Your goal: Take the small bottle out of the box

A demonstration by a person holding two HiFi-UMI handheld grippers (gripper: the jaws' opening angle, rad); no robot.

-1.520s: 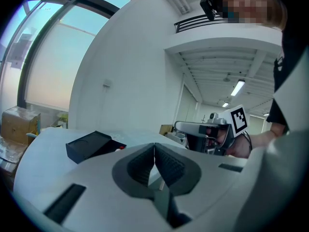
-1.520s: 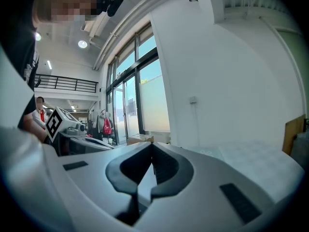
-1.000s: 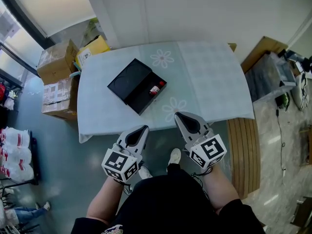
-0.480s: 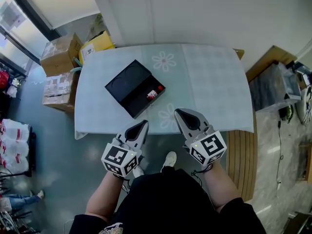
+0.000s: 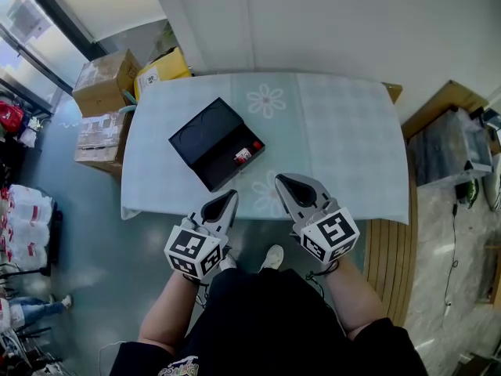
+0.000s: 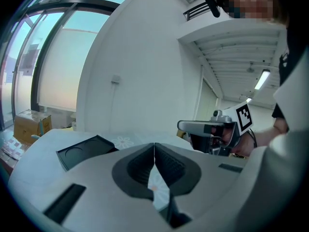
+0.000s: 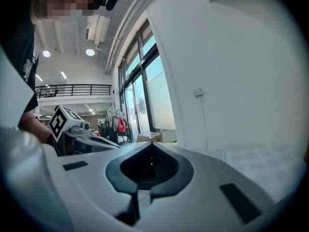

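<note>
Black box [image 5: 205, 137], open — bottle [image 5: 246, 153] inside, label too small for me to read; left gripper [image 5: 232, 196], right gripper [image 5: 281, 181]: jaws together, empty.

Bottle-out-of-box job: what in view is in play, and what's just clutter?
In play:
- small bottle, inside the open black box
- left tongs and right tongs, both shut and empty, at the near edge of the table

Clutter:
- cardboard boxes and yellow box, left of the table
- plastic bin, on the right
</note>
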